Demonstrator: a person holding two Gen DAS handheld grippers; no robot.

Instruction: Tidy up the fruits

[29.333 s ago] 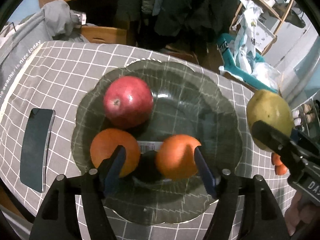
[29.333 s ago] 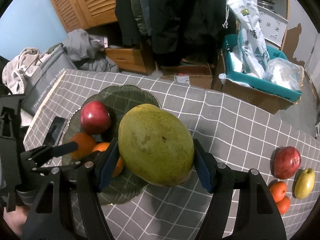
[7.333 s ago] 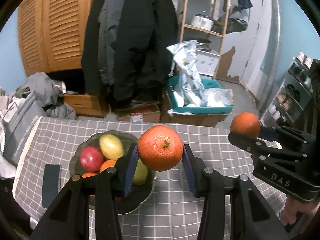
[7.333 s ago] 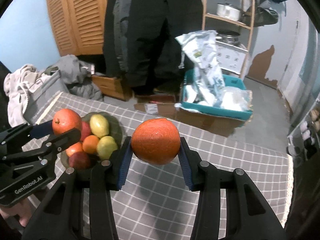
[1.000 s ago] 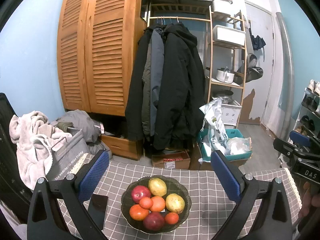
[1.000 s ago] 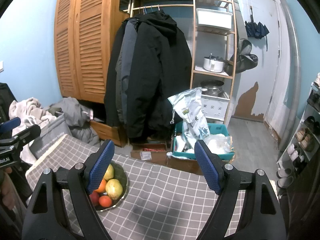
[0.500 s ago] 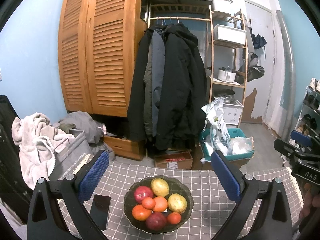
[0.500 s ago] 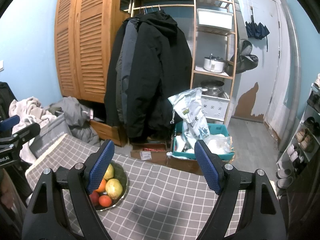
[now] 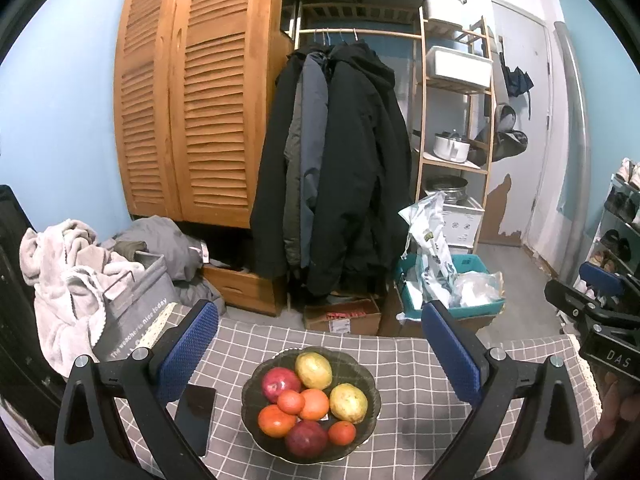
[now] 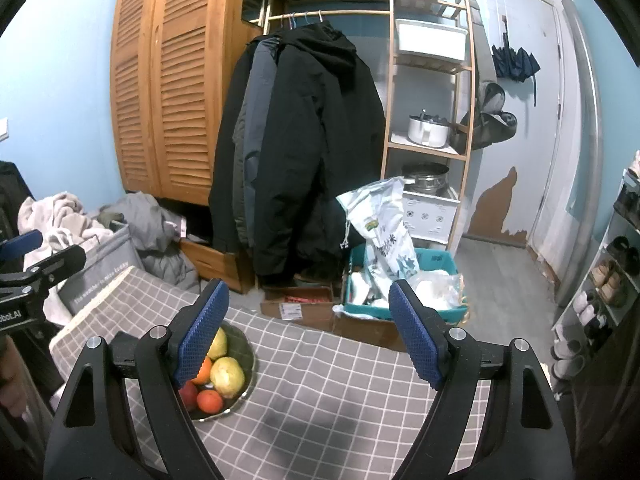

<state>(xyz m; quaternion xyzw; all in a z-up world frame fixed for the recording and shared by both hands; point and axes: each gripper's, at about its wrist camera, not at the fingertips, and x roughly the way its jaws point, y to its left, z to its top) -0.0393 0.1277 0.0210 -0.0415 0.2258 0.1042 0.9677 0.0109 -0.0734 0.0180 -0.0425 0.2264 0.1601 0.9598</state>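
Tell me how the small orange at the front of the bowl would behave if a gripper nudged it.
The small orange is round and sits by the bowl's rim, so it would probably roll easily. It rests against the dark red fruit and a yellow-green fruit, so a nudge might shift them too. Its skin looks firm, so it is likely not fragile.

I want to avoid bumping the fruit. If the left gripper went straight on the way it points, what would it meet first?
Probably the fruit bowl on the checked tablecloth: it lies centred between the open left gripper fingers, ahead and below. Depth is unclear, so it might pass just over the fruit.
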